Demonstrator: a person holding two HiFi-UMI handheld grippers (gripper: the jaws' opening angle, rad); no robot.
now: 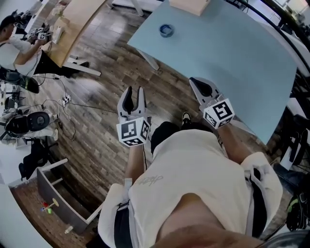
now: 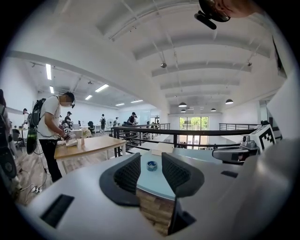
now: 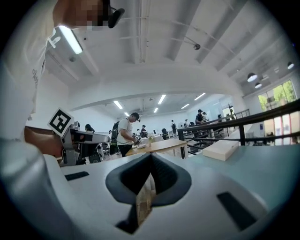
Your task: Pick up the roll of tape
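The tape [image 1: 166, 30] lies untouched at the top middle of the table [image 1: 232, 63], far from the open, empty left claw [image 1: 134, 90] and the closed, empty right claw [image 1: 194, 81], so nothing is done yet.

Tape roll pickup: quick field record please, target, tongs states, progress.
target: blue roll of tape, flat on the light-blue table, far side
nearby: pale box at far edge
left tongs: open, empty, over the wood floor, facing the roll
right tongs: shut, empty, at the table's near edge
progress: roll not yet grasped
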